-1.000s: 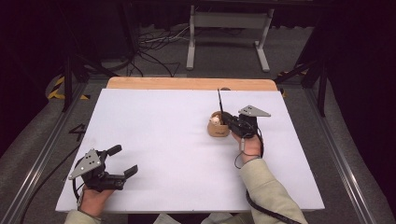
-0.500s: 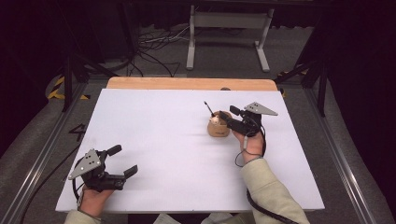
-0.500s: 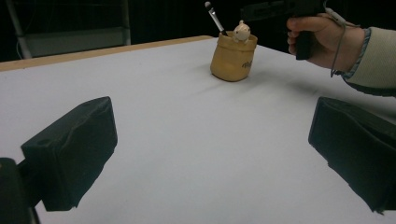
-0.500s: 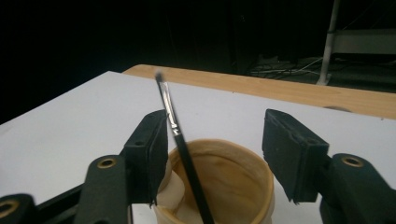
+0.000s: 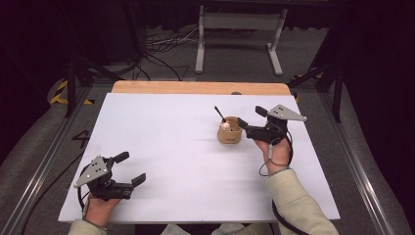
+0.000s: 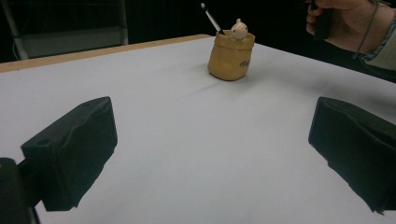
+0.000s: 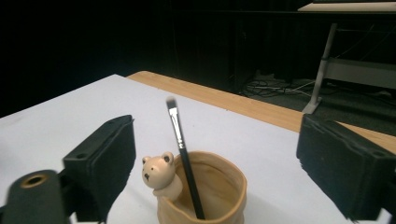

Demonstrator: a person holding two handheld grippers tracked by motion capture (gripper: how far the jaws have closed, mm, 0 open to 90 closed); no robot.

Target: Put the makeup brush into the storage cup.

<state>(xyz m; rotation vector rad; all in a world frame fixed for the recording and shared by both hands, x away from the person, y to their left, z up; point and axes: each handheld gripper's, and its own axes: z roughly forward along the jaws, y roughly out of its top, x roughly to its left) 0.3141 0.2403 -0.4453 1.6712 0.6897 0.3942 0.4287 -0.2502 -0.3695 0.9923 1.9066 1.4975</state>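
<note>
Standing in the cup (image 5: 229, 133), the brush (image 5: 219, 114) is let go; the right gripper (image 5: 249, 123) has just been opening, empty. The left gripper (image 5: 131, 169) waits open, holding nothing.

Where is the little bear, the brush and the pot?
Bear (image 7: 158, 175), right gripper view, on its face.
Brush (image 7: 184, 161), right gripper view, on its black handle.
Pot (image 6: 229, 63), left gripper view, on its tan front wall.
</note>
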